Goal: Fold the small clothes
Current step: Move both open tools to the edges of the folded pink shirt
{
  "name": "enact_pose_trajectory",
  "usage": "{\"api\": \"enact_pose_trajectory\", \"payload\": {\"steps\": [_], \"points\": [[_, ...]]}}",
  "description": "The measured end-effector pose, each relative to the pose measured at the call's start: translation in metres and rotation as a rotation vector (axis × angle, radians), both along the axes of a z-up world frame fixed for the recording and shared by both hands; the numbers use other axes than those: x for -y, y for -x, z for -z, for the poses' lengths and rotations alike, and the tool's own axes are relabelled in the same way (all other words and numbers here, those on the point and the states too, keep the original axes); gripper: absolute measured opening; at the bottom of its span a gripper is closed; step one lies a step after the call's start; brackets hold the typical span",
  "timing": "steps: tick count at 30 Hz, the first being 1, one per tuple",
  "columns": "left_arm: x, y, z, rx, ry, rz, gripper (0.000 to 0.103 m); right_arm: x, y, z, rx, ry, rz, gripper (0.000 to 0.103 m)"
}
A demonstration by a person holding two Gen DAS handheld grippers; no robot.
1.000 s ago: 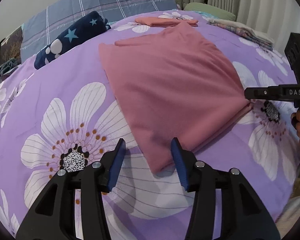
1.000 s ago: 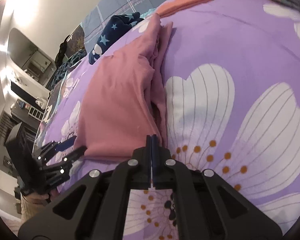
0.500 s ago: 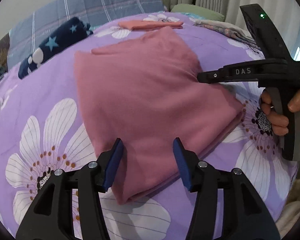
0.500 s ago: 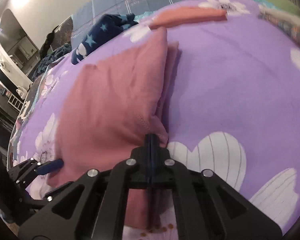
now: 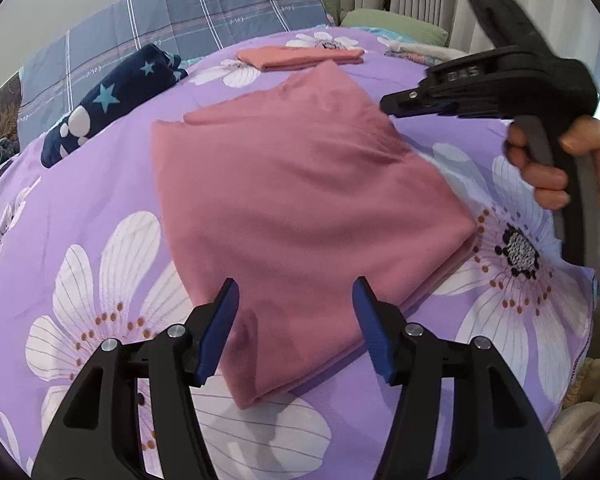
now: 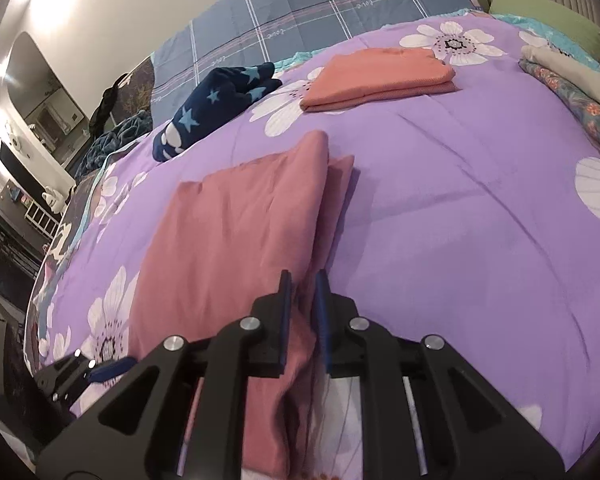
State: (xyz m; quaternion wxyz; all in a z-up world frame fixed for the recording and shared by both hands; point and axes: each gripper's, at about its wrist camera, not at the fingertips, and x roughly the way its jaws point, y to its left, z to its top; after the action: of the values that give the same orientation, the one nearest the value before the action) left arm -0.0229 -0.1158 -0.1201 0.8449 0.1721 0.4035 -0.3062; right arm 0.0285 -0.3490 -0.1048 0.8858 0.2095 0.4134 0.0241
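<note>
Left wrist view: pink folded garment [image 5: 300,200] lies flat on the purple floral bedspread [image 5: 80,200]. Left gripper [image 5: 294,320] hangs over its near corner, jaws wide and just opening further, pads clear of the cloth. Right gripper [image 6: 302,312] has just parted slightly; the garment's edge sits between its fingers, contact unclear. An orange folded garment [image 6: 380,76] and a navy star-patterned cloth [image 6: 216,108] lie well beyond.
</note>
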Motion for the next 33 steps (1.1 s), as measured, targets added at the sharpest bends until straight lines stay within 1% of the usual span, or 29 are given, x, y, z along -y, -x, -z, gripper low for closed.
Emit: {"api": "enact_pose_trajectory", "payload": {"steps": [2,8,12,13,15,17,19,20,21,22,24,25,26,27,28,29,31,32,33], "points": [[-0.002,-0.002,-0.005,0.012,0.007,-0.005,0.064,0.003,-0.009,0.000,-0.003,-0.006,0.008,0.020],[-0.004,-0.015,-0.005,0.021,-0.012,-0.027,0.064,0.008,-0.039,0.003,-0.014,-0.030,0.015,0.020],[-0.008,-0.031,-0.008,0.033,-0.011,-0.047,0.064,0.004,-0.060,0.000,-0.006,-0.008,0.006,0.022],[-0.009,-0.035,-0.008,0.037,-0.012,-0.056,0.066,0.002,-0.065,0.000,-0.004,0.003,0.002,0.024],[-0.013,-0.047,-0.010,0.046,-0.014,-0.087,0.067,-0.001,-0.077,0.000,-0.009,0.030,0.000,0.031],[-0.016,-0.057,-0.010,0.047,-0.009,-0.108,0.067,-0.001,-0.085,0.003,-0.016,0.041,0.008,0.041],[-0.021,-0.069,-0.009,0.033,0.009,-0.131,0.067,0.002,-0.093,0.008,-0.027,0.026,0.017,0.042],[-0.022,-0.073,-0.009,0.025,0.017,-0.143,0.067,0.003,-0.098,0.011,-0.032,0.020,0.024,0.040],[-0.024,-0.078,-0.008,0.016,0.025,-0.156,0.068,0.003,-0.101,0.012,-0.029,0.023,0.028,0.034],[-0.025,-0.084,-0.006,0.004,0.035,-0.167,0.068,0.003,-0.102,0.013,-0.020,0.028,0.029,0.007],[-0.025,-0.088,-0.003,-0.010,0.047,-0.172,0.068,0.002,-0.096,0.006,0.028,0.015,0.044,0.006],[-0.024,-0.089,0.000,-0.010,0.042,-0.172,0.068,0.001,-0.093,0.004,0.041,0.024,0.046,0.006],[-0.024,-0.088,0.003,-0.009,0.038,-0.171,0.071,0.000,-0.090,0.003,0.050,0.050,0.052,0.006],[-0.025,-0.089,0.006,-0.009,0.037,-0.173,0.073,0.001,-0.091,0.006,0.035,0.063,0.054,0.006],[-0.027,-0.089,0.009,-0.017,0.046,-0.182,0.076,0.004,-0.095,0.015,-0.002,0.065,0.056,0.006],[-0.029,-0.090,0.011,-0.026,0.057,-0.186,0.077,0.011,-0.099,0.027,-0.041,0.035,0.063,0.007],[-0.035,-0.091,0.013,-0.063,0.091,-0.202,0.078,0.019,-0.098,0.033,-0.041,-0.017,0.066,0.007],[-0.037,-0.091,0.014,-0.071,0.099,-0.207,0.078,0.020,-0.095,0.028,-0.025,-0.029,0.068,0.008],[-0.039,-0.090,0.015,-0.078,0.105,-0.209,0.078,0.020,-0.091,0.024,-0.014,-0.022,0.074,0.013]]}}
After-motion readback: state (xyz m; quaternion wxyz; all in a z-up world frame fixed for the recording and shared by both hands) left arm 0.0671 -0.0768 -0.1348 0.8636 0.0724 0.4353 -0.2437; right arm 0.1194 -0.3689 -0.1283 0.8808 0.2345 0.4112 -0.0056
